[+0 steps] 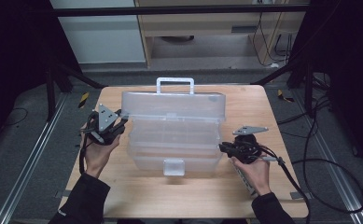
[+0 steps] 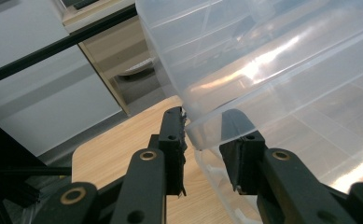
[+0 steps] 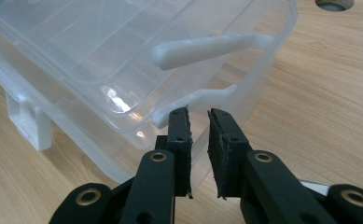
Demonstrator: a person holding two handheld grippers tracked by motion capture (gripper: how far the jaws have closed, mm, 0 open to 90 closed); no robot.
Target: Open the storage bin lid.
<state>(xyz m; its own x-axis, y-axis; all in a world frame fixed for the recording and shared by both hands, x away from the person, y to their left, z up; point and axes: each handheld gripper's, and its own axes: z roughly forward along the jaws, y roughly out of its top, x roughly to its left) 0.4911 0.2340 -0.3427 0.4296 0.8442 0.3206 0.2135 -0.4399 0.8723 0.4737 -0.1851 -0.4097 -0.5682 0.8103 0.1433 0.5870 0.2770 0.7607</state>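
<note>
A clear plastic box (image 1: 172, 135) sits in the middle of the wooden table (image 1: 272, 121), its lid (image 1: 173, 106) raised at the far side with a white handle (image 1: 175, 84) on top and a latch (image 1: 174, 167) at the near edge.

The left gripper (image 1: 118, 122) is at the box's left end, level with the lid. In the left gripper view, the lid's corner rim (image 2: 207, 133) runs into the gap between the two jaws; the jaws stand partly apart with the rim between them, the left one right against it, though whether both pads press on the plastic cannot be told.

The right gripper (image 1: 222, 148) is at the box's right end, lower down, beside the trays. In the right gripper view its jaws are nearly together with only a narrow gap, and a white arm (image 3: 193, 100) on the box's side lies just beyond the tips. Nothing is between the pads (image 3: 219, 135), and they look just short of the plastic.
</note>
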